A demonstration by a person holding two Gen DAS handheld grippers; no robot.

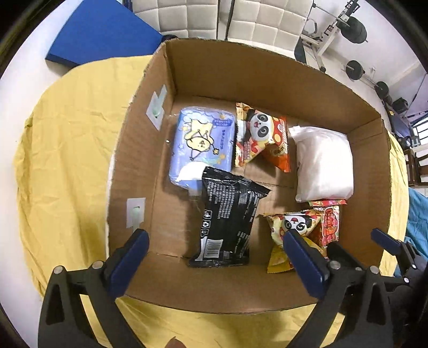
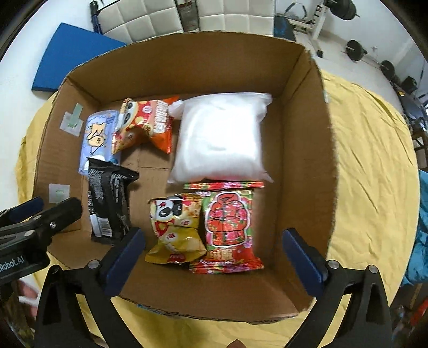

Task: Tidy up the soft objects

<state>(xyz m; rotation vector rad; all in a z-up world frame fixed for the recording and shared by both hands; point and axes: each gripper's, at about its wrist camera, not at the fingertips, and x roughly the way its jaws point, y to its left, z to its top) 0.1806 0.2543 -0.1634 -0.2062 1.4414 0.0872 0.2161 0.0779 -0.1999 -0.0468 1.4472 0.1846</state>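
An open cardboard box holds several soft packs. Along its back lie a blue tissue pack, an orange panda snack bag and a white plastic-wrapped cushion. Nearer me lie a black packet, a yellow panda snack bag and a red floral packet. My left gripper hangs open above the black packet, holding nothing. My right gripper hangs open above the yellow and red packs, also holding nothing.
The box sits on a wrinkled yellow cloth. A blue mat lies on the white floor behind, beside padded white chairs. Barbell weights stand at the back right. Teal fabric shows at the right edge.
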